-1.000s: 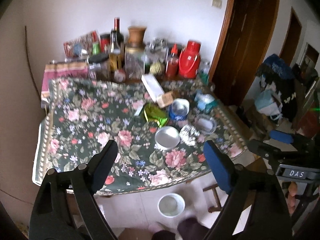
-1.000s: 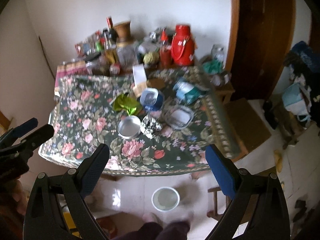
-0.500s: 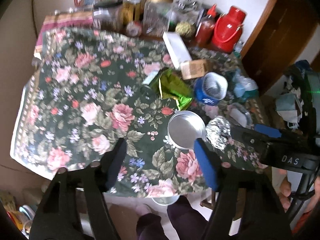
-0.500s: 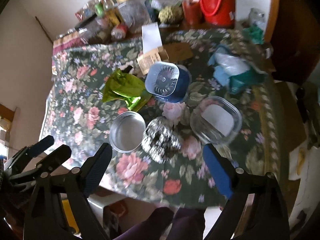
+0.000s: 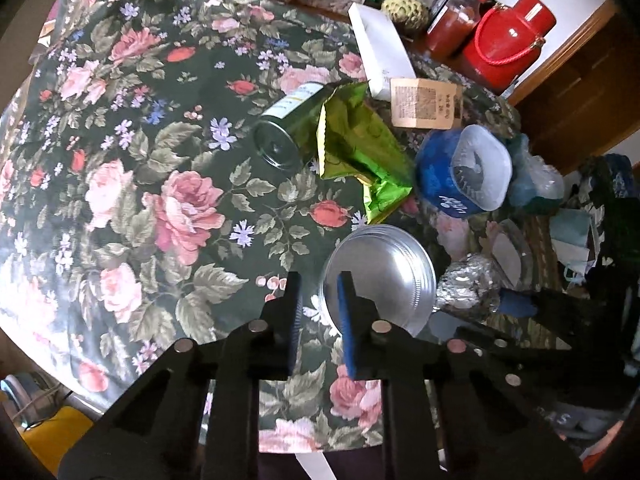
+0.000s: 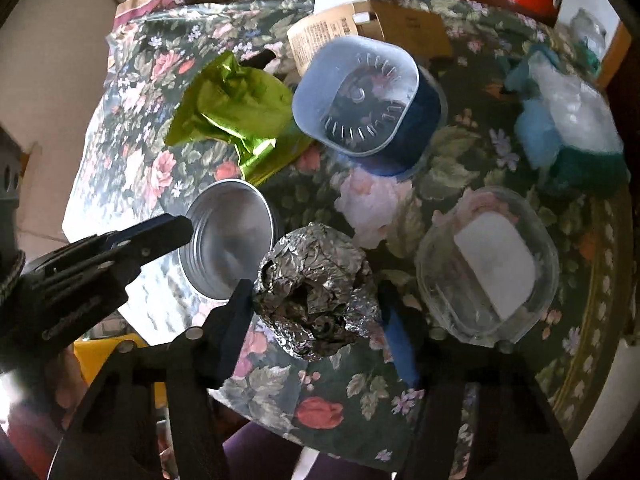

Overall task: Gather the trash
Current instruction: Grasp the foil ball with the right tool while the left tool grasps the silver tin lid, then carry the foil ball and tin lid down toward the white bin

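A round silver tin lid (image 5: 380, 276) lies on the floral tablecloth (image 5: 160, 160). My left gripper (image 5: 318, 284) is closed on the lid's near rim; the same grip shows in the right wrist view (image 6: 188, 228). A crumpled foil ball (image 6: 316, 292) sits right of the lid (image 6: 230, 240), between the fingers of my right gripper (image 6: 316, 300), which touch its sides. A crumpled green foil bag (image 5: 356, 152) lies against a green can (image 5: 288, 132) on its side.
A blue tub (image 5: 464, 172) with a pale lid, a clear glass dish (image 6: 488, 264), a brown packet (image 5: 424, 104), a white box (image 5: 380, 52) and blue plastic wrap (image 6: 568, 116) crowd the table's right. Red jug (image 5: 508, 40) and bottles stand at the back.
Both grippers have dropped toward the table and closed in. The left went from wide open to gripping the tin lid's rim. The right closed around the foil ball.
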Motion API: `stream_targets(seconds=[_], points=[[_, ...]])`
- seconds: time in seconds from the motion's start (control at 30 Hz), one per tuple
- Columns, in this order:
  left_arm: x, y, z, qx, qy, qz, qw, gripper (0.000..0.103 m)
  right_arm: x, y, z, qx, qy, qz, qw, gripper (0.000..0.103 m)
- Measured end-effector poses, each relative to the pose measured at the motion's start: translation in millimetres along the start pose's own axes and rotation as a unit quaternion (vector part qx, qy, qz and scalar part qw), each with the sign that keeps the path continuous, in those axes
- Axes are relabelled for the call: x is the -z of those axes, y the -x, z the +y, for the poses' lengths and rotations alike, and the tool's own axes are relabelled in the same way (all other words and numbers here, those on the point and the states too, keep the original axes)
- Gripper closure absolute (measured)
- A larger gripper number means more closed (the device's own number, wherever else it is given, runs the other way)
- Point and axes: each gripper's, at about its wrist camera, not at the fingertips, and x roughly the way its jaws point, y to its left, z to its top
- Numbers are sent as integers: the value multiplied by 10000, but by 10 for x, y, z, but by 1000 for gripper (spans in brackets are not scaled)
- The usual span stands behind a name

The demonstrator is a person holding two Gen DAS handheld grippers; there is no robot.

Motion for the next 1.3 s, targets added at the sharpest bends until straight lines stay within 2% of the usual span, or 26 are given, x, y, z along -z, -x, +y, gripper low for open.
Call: stream_targets(seconds=[0.13, 0.17, 0.2, 0.3, 0.37, 0.53, 0.7, 0.83, 1.07, 1.3], points=[[-5, -90, -11, 44, 23, 29, 10000, 89, 2, 56, 8, 71, 60, -136, 9999, 50], [-3, -96, -31, 22, -26, -6, 10000, 92, 14, 92, 13, 94, 88, -197, 9997, 50], [-3, -115, -41, -21, -68, 6, 10000, 101, 17, 107, 20, 123, 101, -238, 9996, 50], [5, -127, -85, -198, -234, -22, 9995, 102, 46, 195, 36, 215, 24, -379, 9990, 51], [11, -84, -87, -136, -307, -1, 9994, 102, 70, 251, 44, 266, -81, -473, 9985, 51], [60, 298, -137, 36, -677, -338, 9971, 102, 172, 486, 75, 454, -405, -845, 9946, 51], [92, 817, -113, 181, -1048, -794, 9912, 102, 302, 767, 219, 638, -671, -1287, 9873, 51], [149, 1219, -74, 385, -1303, -1161, 9839, 102, 463, 1049, 388, 811, -869, -1752, 9773, 51], [476, 1841, -7, 672, -1741, -1700, 9676, 102, 824, 1551, 711, 1054, -1151, -2528, 9548, 51], [818, 2353, -50, 855, -1852, -2136, 9554, 102, 1183, 2037, 913, 1186, -1102, -3039, 9388, 51]])
